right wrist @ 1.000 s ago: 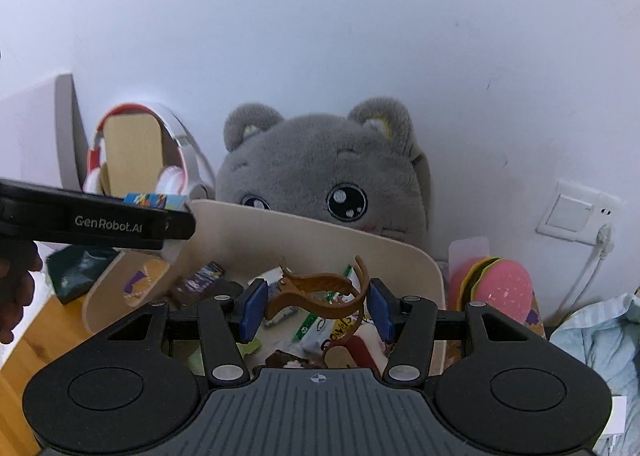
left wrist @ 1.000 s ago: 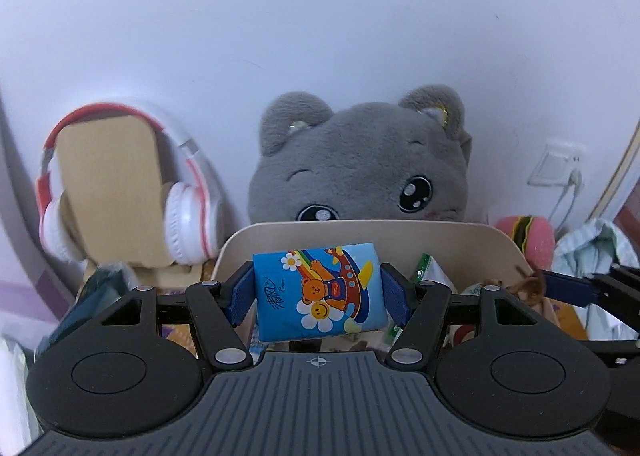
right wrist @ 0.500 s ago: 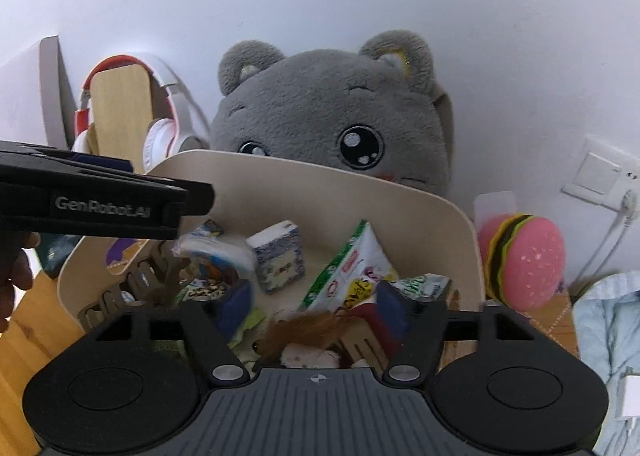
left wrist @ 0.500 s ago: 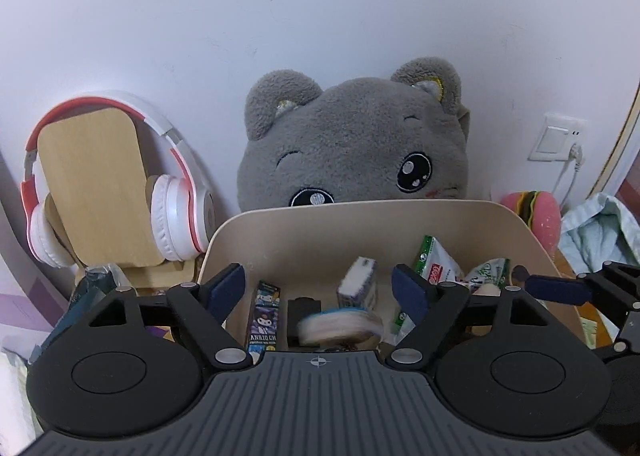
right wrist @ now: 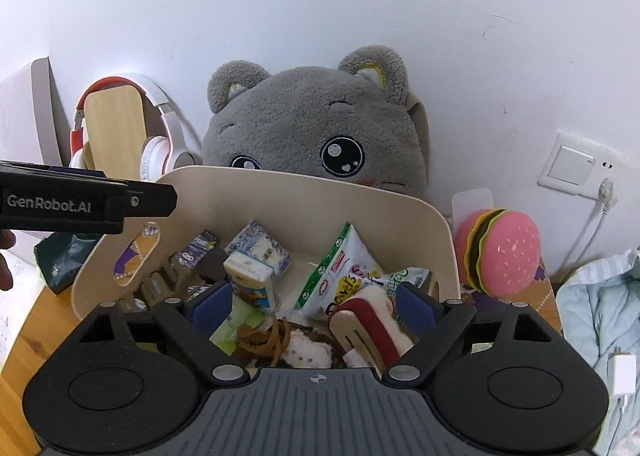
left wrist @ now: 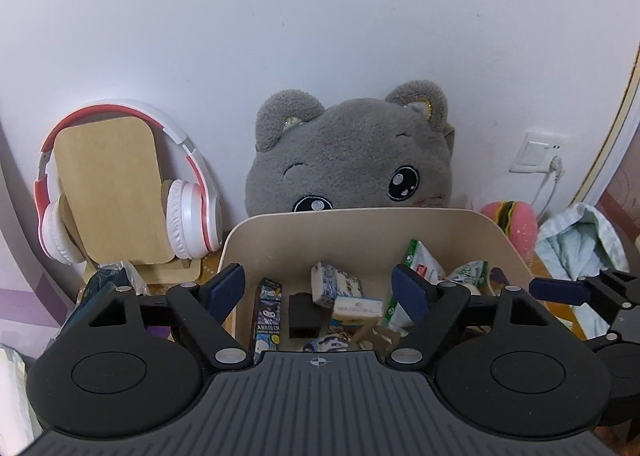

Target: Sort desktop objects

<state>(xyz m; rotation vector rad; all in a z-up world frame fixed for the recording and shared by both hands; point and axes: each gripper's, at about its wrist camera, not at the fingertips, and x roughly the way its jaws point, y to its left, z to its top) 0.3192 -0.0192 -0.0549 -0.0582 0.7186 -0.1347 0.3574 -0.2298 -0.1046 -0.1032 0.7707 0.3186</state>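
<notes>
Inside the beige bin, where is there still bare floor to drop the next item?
In the beige plastic bin, bare floor shows along the back wall, between the blue-and-white tissue pack and the green-edged snack bag. The front is crowded: brown hair claw, red-and-white comb, small plush.

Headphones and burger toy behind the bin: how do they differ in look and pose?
The headphones are white with red trim; the burger toy is pink with dark and yellow layers. The headphones hang over a wooden stand left of the bin; the burger toy sits low to its right, near the wall socket. The headphones form an open arch; the burger toy is a rounded lump. Both are outside the bin, near the wall.
</notes>
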